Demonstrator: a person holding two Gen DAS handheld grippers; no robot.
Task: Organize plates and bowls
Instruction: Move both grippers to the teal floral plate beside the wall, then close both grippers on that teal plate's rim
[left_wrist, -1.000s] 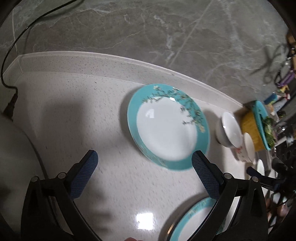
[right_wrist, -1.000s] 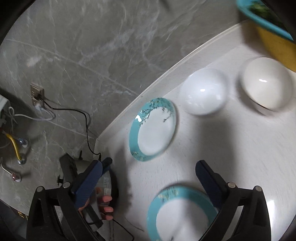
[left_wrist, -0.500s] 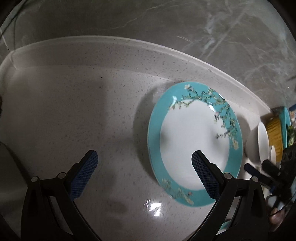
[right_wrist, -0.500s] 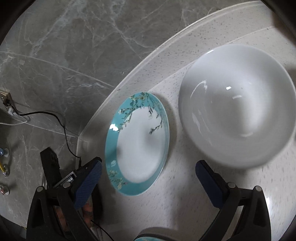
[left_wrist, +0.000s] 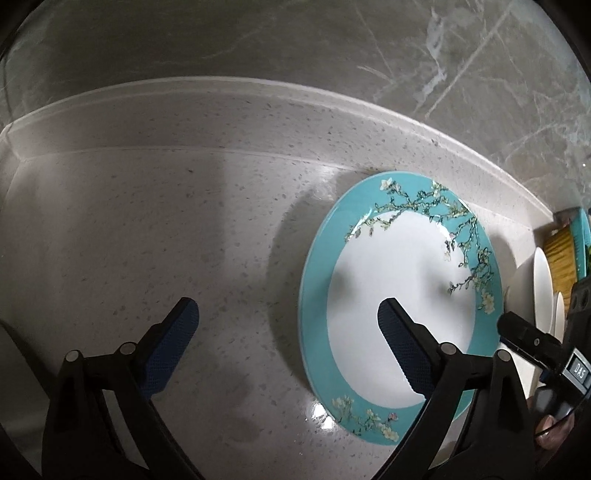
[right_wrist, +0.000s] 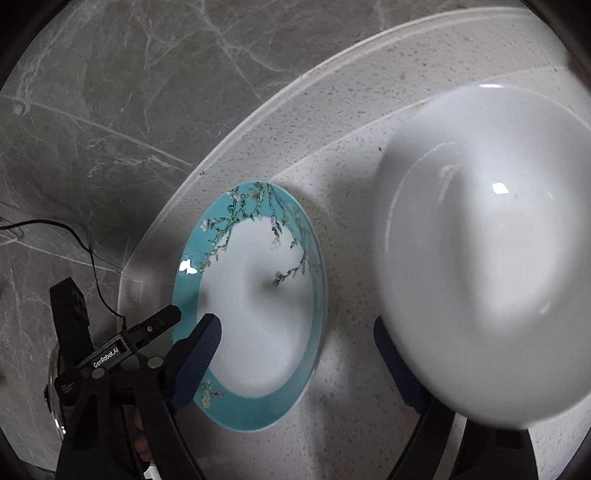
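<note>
plate (left_wrist: 402, 280): teal rim, white centre, blossom-branch pattern | bowl (right_wrist: 491, 277): white | countertop (left_wrist: 166, 229): speckled off-white

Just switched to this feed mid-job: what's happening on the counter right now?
A person holds a claw in each hand. The left claw is closing around the left rim of the teal-rimmed plate, one finger over it. The right claw is closing at the near edge of the white bowl. Neither grips yet; both dishes sit on the counter.

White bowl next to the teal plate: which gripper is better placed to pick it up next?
Right. The right gripper, jaws closing, has one finger at the white bowl's near rim. The left gripper, also closing, is at the teal plate.
</note>
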